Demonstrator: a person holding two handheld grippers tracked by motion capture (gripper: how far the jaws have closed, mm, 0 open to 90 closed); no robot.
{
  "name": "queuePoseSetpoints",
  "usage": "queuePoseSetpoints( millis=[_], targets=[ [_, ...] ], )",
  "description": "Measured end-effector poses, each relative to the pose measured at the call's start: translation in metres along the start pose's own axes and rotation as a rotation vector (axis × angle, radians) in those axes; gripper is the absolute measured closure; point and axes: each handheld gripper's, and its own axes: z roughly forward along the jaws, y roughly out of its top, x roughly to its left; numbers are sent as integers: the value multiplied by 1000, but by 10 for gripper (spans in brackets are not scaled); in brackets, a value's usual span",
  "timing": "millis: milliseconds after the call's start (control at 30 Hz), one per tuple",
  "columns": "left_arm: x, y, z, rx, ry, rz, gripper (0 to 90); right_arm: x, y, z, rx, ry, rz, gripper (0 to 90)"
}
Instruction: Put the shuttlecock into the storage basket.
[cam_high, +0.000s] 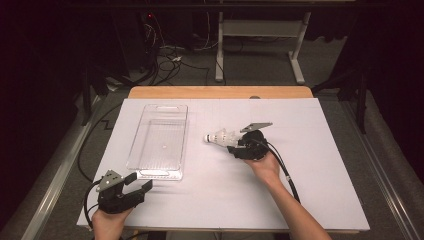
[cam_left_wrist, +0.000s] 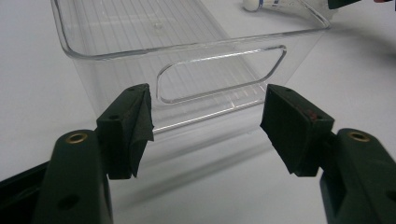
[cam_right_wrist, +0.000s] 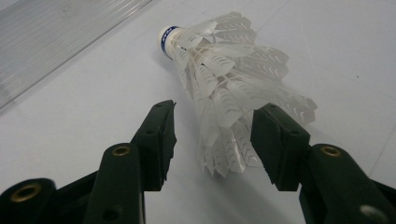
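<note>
A white feather shuttlecock (cam_high: 219, 136) lies on its side on the white table, cork tip with a blue band pointing left toward the tray. My right gripper (cam_high: 234, 144) is open around its feather skirt. In the right gripper view the shuttlecock (cam_right_wrist: 224, 79) lies between the jaws: the right jaw is against the feathers, and a gap separates the left jaw from them, with the gripper (cam_right_wrist: 214, 119) low over the table. My left gripper (cam_high: 140, 181) rests open near the front left edge, with nothing between its jaws. In its own view the gripper (cam_left_wrist: 208, 112) faces the tray's near end.
A clear, empty plastic tray (cam_high: 165, 106) stands left of centre, long side running away from me. Its near wall (cam_left_wrist: 187, 46) has a handle cut-out. The tray's ribbed edge (cam_right_wrist: 46, 37) also lies left of the shuttlecock. Cables trail from both grippers. Bare white table lies to the right.
</note>
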Motion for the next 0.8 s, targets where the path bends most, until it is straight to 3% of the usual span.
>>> queuePoseSetpoints(
  millis=[800],
  targets=[
    [0,0,2,10,2,-2,343,3,3,18,6,24,11,524]
  ],
)
